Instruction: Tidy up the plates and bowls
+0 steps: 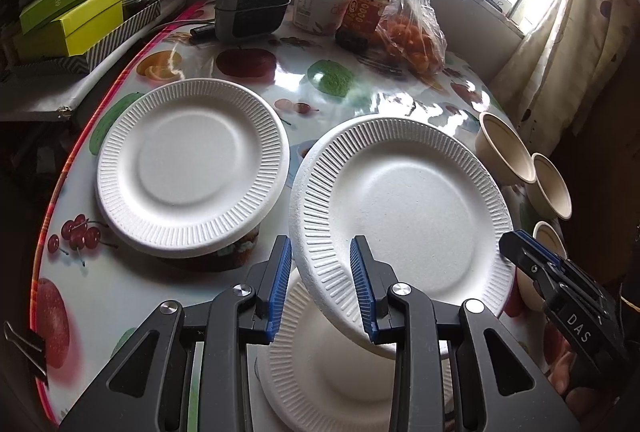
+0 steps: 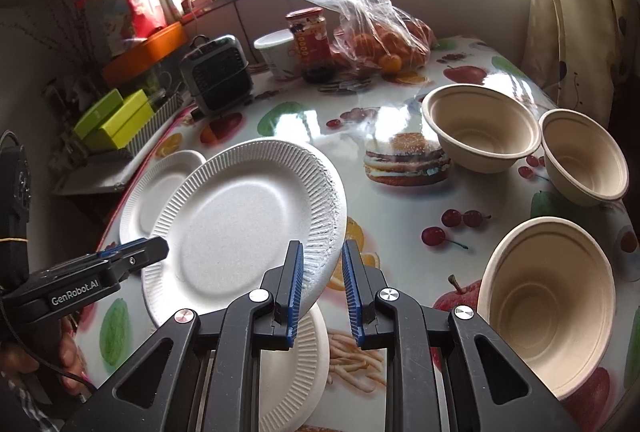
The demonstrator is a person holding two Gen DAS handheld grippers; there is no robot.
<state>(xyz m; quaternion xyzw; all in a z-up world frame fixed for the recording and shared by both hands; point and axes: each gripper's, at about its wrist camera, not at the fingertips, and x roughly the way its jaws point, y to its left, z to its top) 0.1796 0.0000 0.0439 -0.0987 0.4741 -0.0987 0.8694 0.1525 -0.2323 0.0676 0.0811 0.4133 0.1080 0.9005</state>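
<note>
- While the left gripper (image 1: 320, 244) looks down its own fingers, the rim of the raised plate (image 1: 400, 200) sits between its jaws, which appear to pinch it. The plate hangs tilted above the bench (image 1: 360, 92).
- The right gripper (image 1: 516, 244) meets the same plate at its opposite edge.
- Three plates show here: the raised plate, the far plate (image 1: 192, 164) lying flat, and the lower plate (image 1: 320, 384) under the jaws. Three bowls (image 1: 504, 152) line the right edge.
- From the right wrist, the right gripper (image 2: 320, 248) has its jaws pressed together on the raised plate (image 2: 240, 224). The left gripper (image 2: 152, 248) holds the other side.
- The count matches: three plates and three bowls (image 2: 480, 128), all apart.
- The step looks like stacking plates. Next, level the plate over the far plate (image 2: 160, 188) or the lower plate (image 2: 296, 360), then let both sides go together.
</note>
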